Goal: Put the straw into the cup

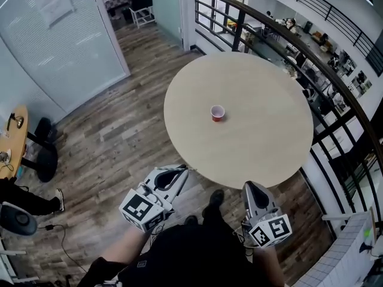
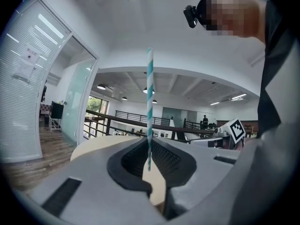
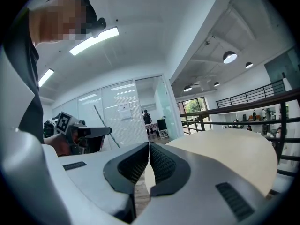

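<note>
Two grippers sit low in the head view, both short of the near edge of the round beige table (image 1: pixel 263 100). At lower left, my left gripper (image 1: pixel 178 172) is clamped on the teal-and-white striped paper straw (image 2: pixel 149 102). In the left gripper view the straw stands upright, pinched close to its lower end, with most of its length rising above the jaws. I judge that carrying it upright keeps it clear of the table edge on the way in. With so little straw below the grip, I expect to have to lower it into the cup from above.

Near the middle of the table stands the small red paper cup (image 1: pixel 218 113), upright and open-mouthed, well apart from both grippers. The straw is not yet in it.

At lower right, my right gripper (image 1: pixel 250 188) has its jaws together with nothing between them. I take it as the spare hand, free to steady the cup if needed.

For writing, white sheets (image 1: pixel 54 5) hang on the glass wall (image 1: pixel 72 52) at upper left, their print too small to read. The marker cube (image 1: pixel 142 210) on each gripper shows only black-and-white squares, and I see no lettering on the cup.
</note>
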